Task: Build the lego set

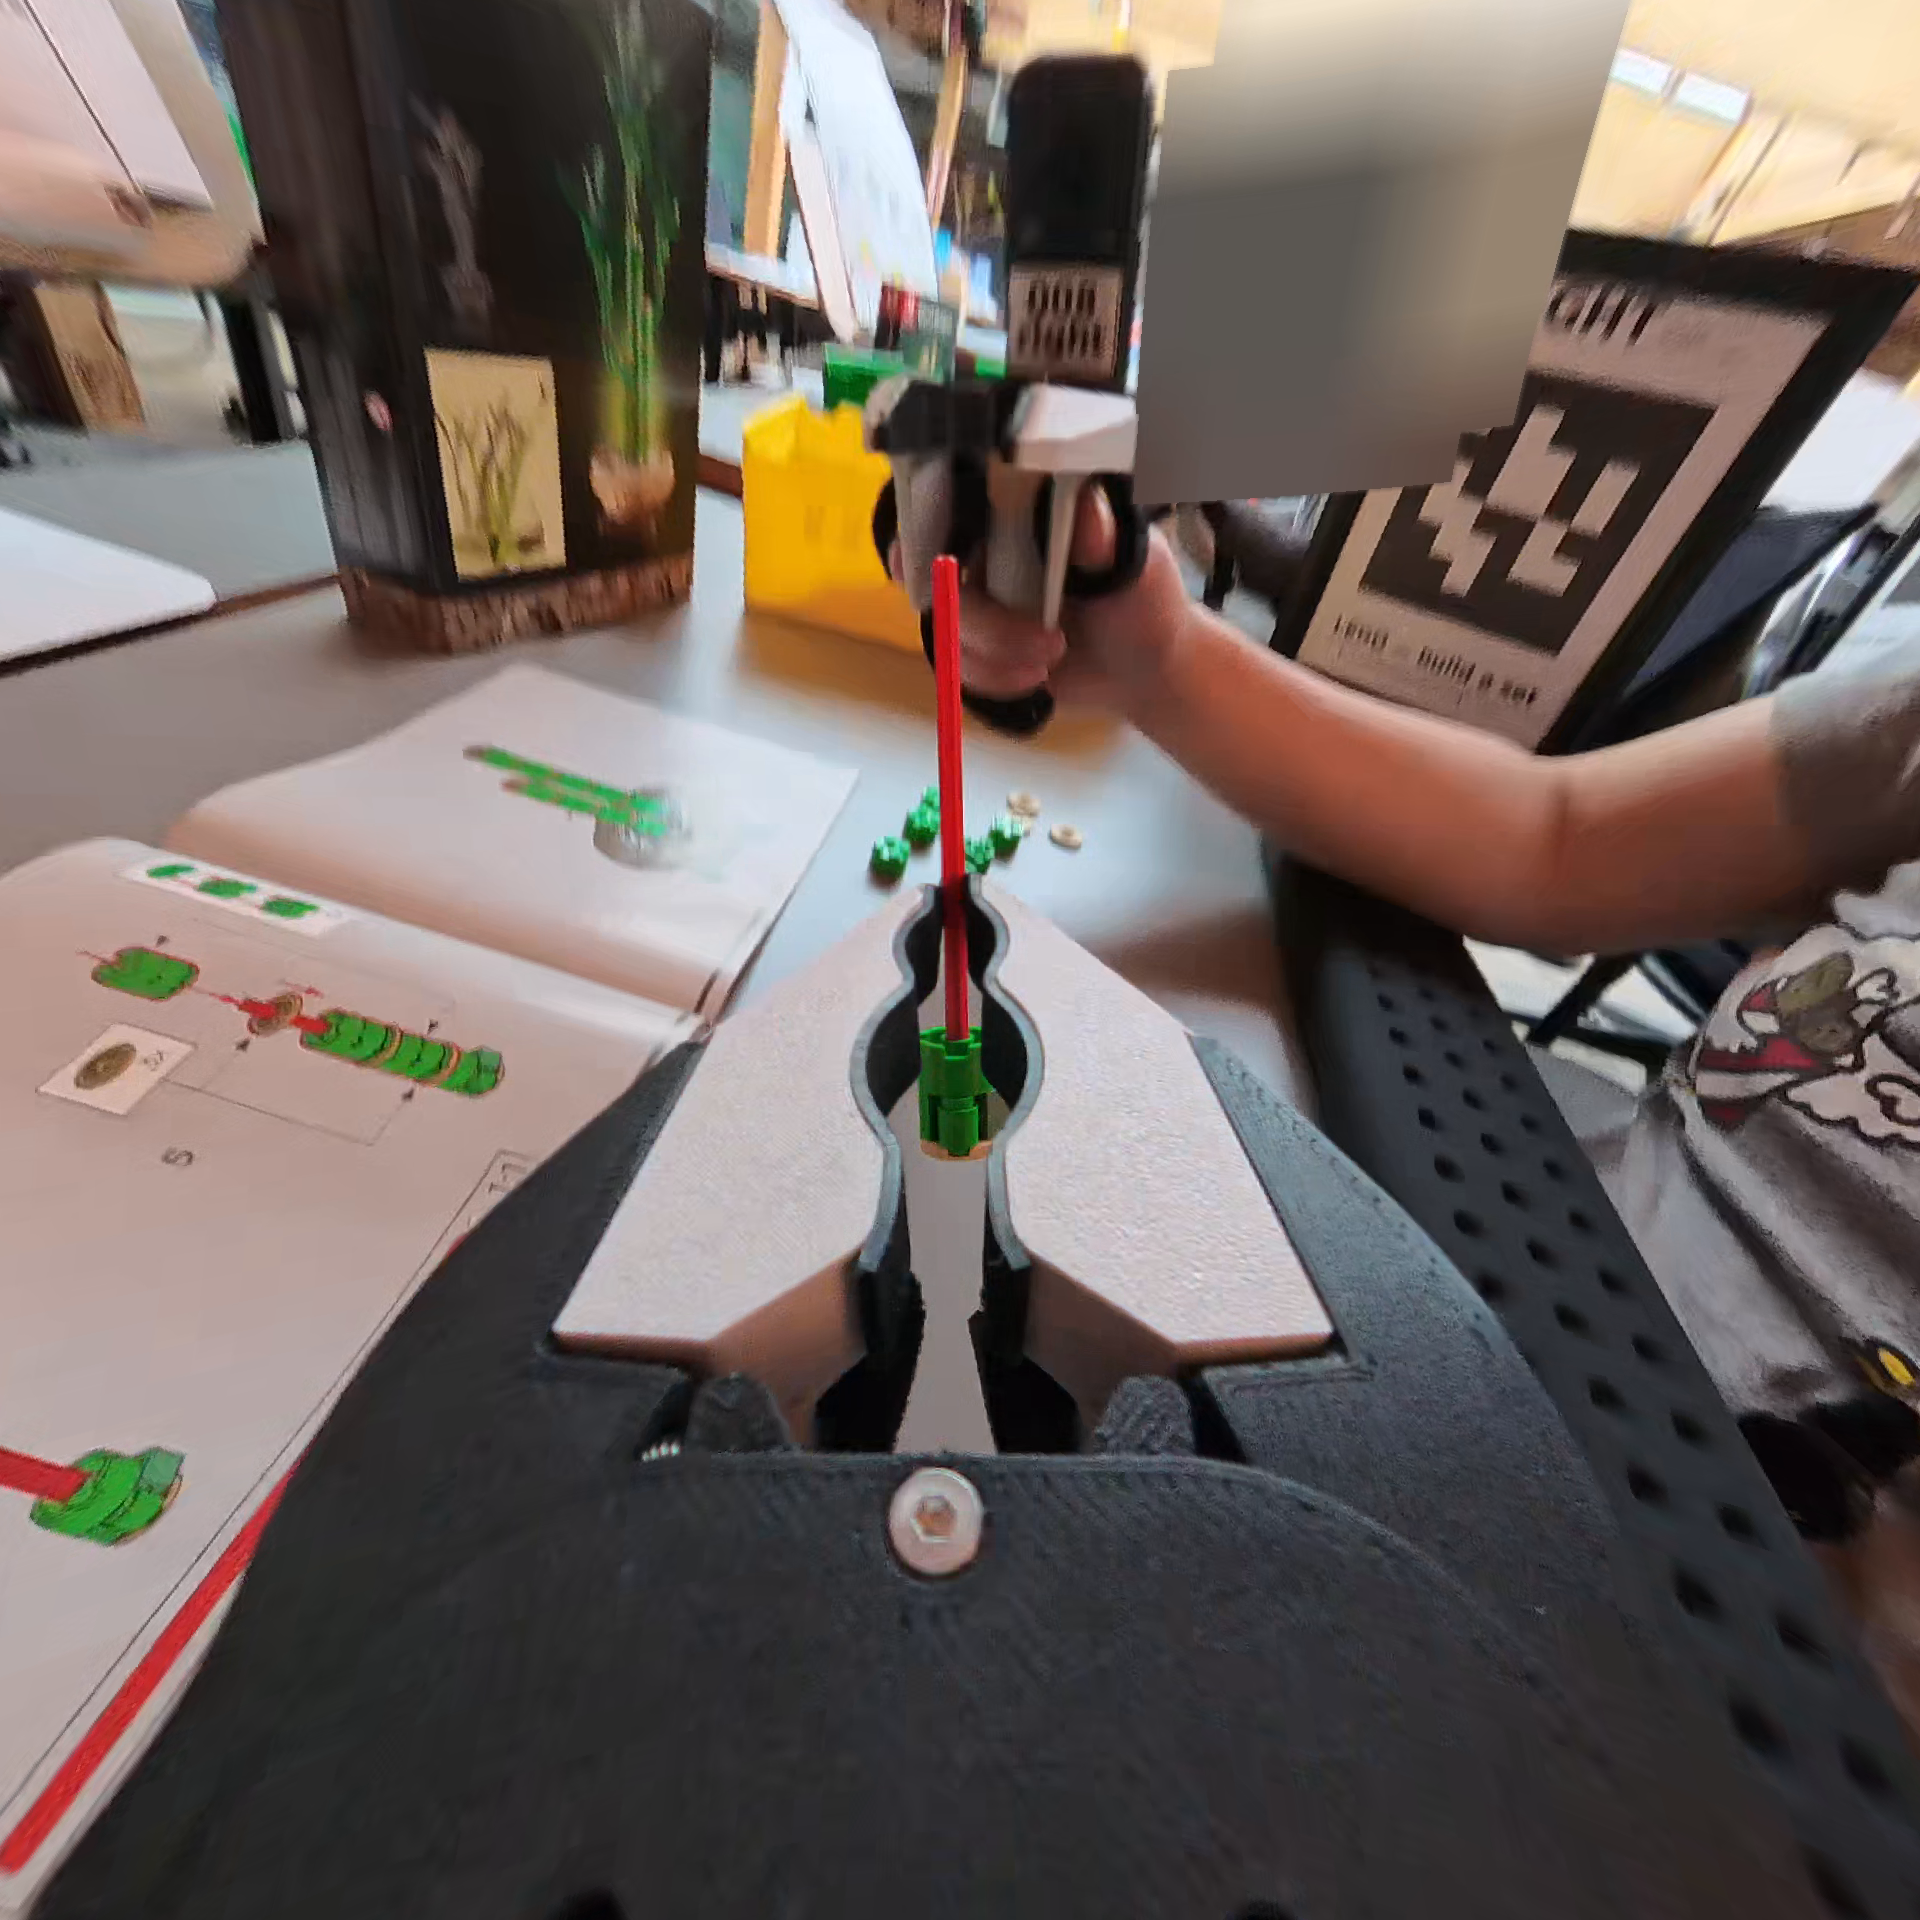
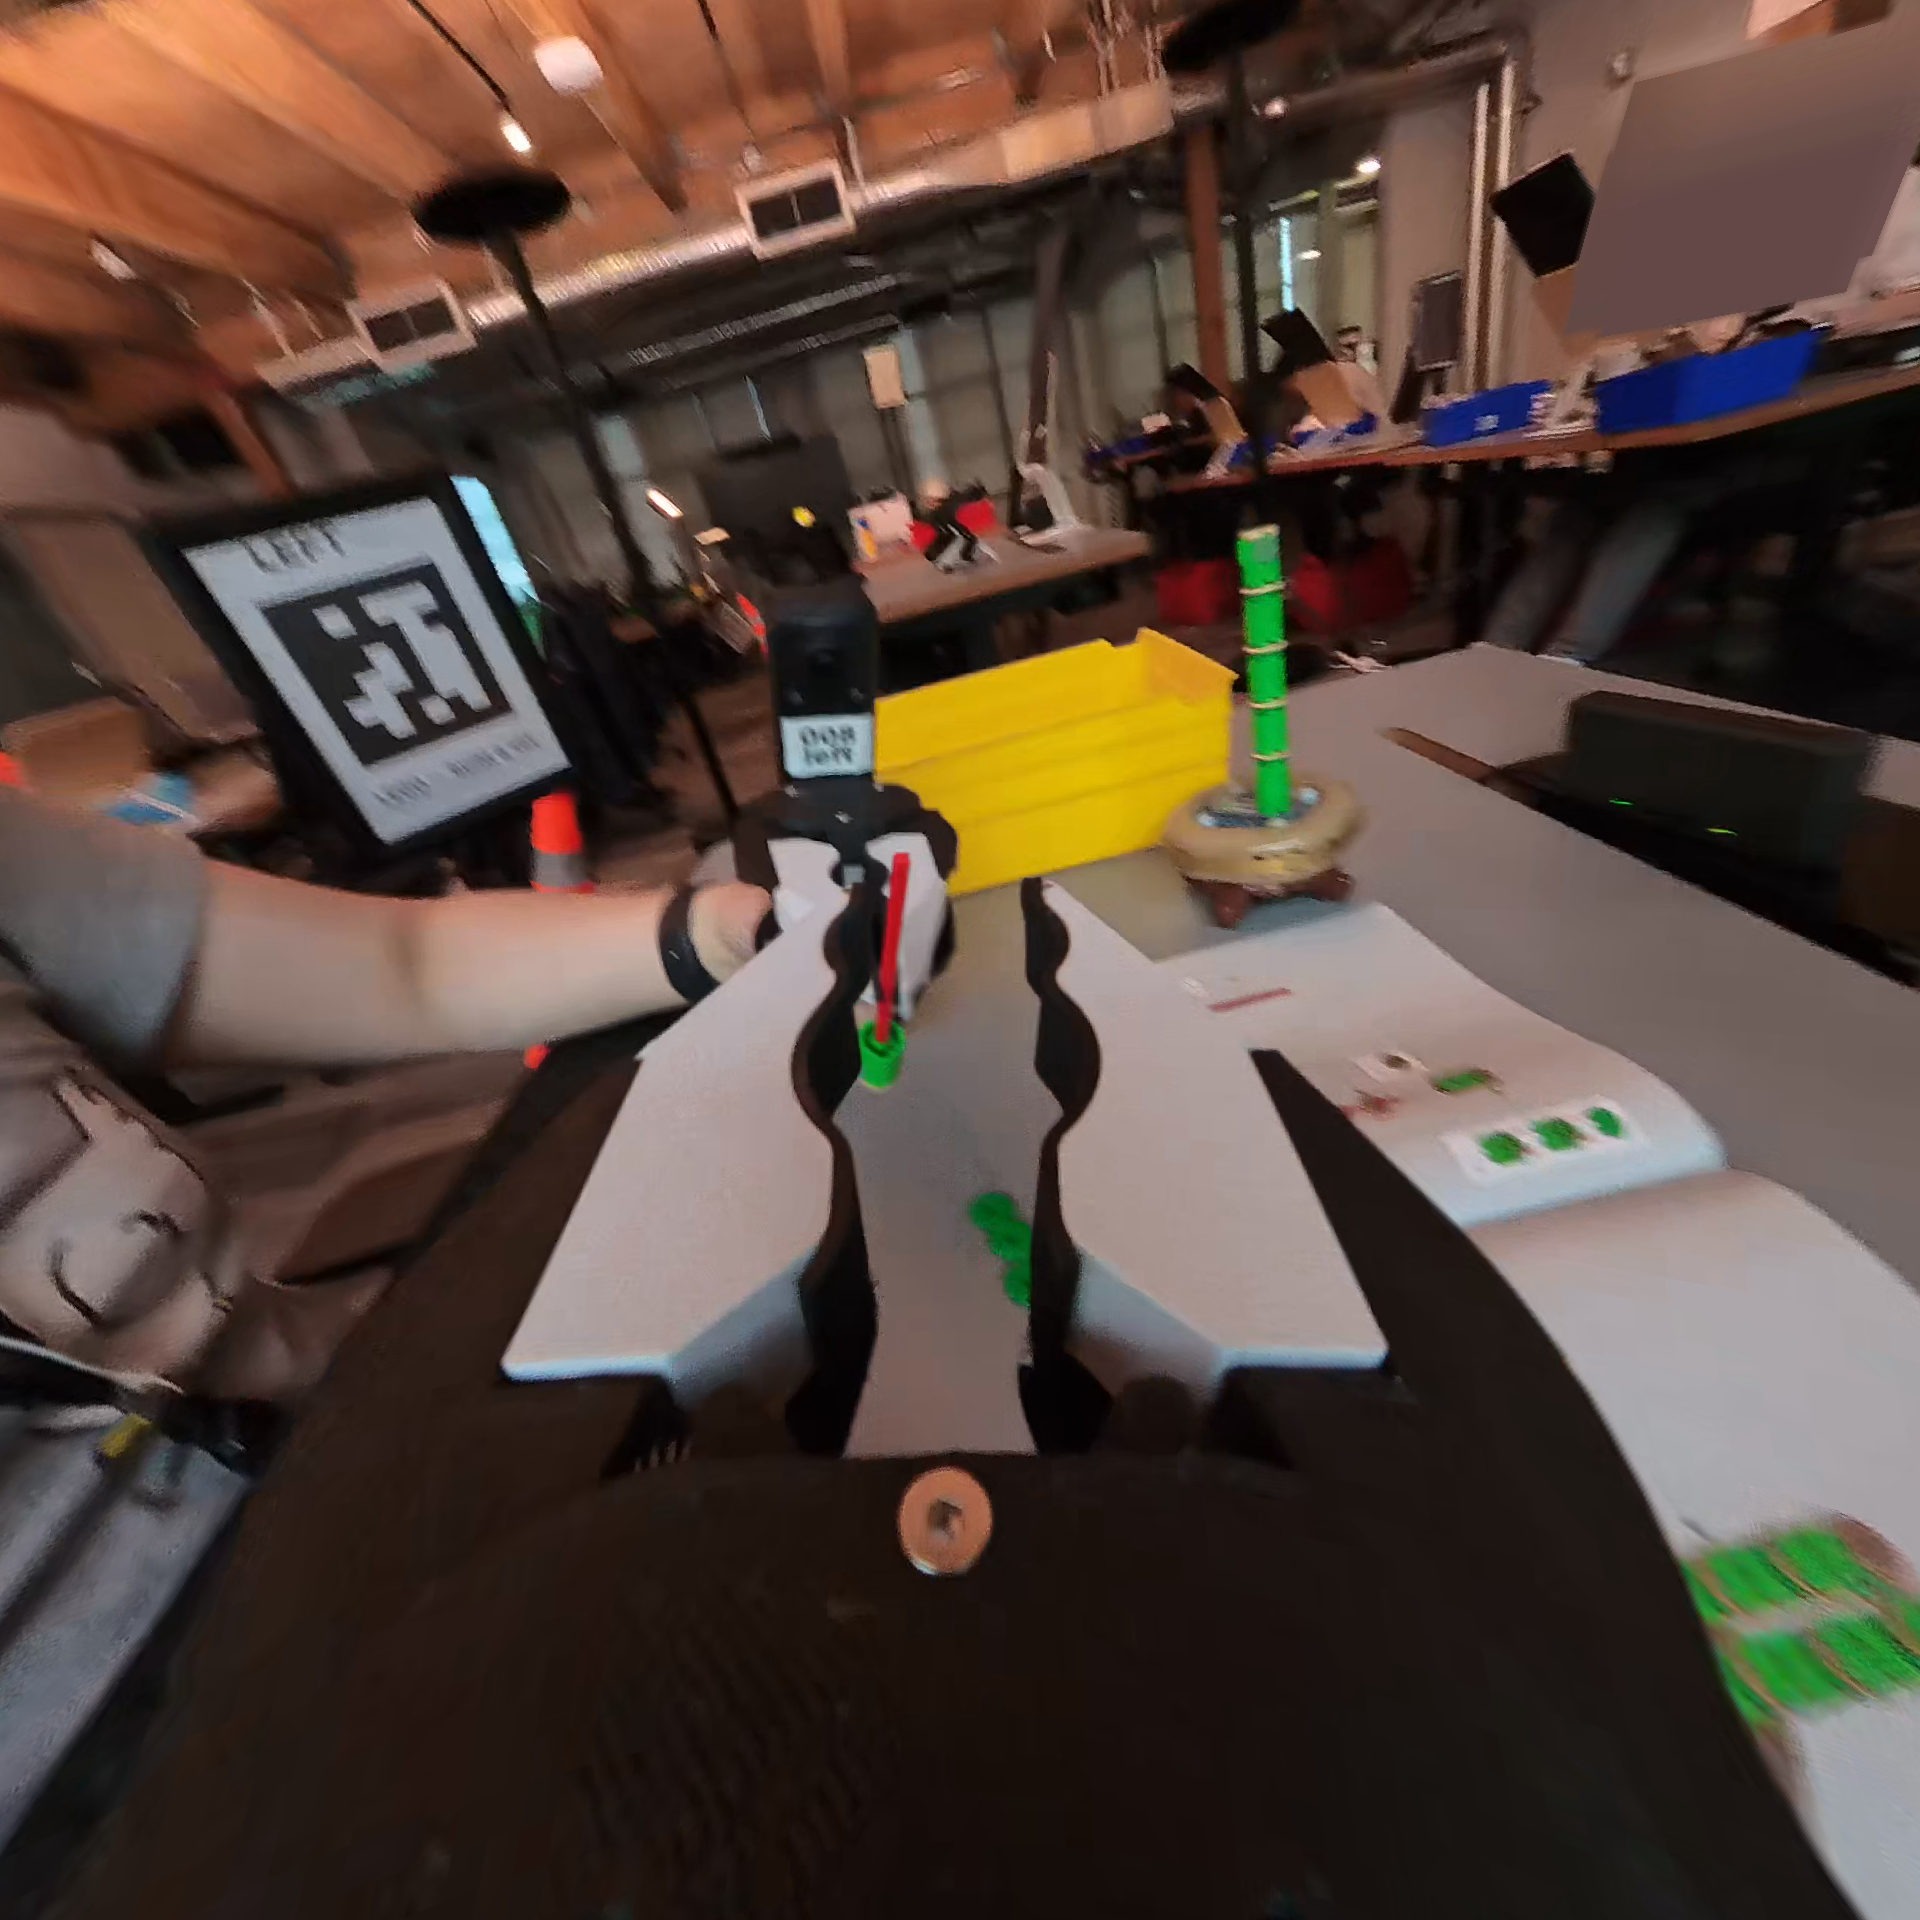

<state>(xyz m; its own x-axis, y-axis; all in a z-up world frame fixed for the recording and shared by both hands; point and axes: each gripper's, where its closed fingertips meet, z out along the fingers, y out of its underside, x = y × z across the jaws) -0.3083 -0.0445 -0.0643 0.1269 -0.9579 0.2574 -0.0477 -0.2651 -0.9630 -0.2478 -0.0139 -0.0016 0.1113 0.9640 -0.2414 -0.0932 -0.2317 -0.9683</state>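
In the left wrist view, my left gripper (image 1: 954, 894) is shut on a thin red rod (image 1: 948, 727), pinched at the fingertips. A green round piece (image 1: 951, 1081) sits on the rod inside the jaw hollow, and the rod's free end points at the right gripper (image 1: 987, 561) beyond. In the right wrist view, my right gripper (image 2: 948, 899) is open with nothing between its pads. The red rod (image 2: 888, 956) with its green piece (image 2: 881, 1055) shows past its left finger, held by the left gripper (image 2: 904, 935).
An open instruction booklet (image 1: 312, 1039) lies at the left. Loose green pieces (image 1: 920, 826) and tan rings (image 1: 1062, 834) lie on the grey table. A yellow bin (image 2: 1049, 748) and a built green stalk (image 2: 1265, 675) in a tan pot stand behind. A black box (image 1: 499, 312) stands far left. Left tips to right tips: about 10 cm. The left tips stand about 25 cm off the built green stalk (image 2: 1265, 675).
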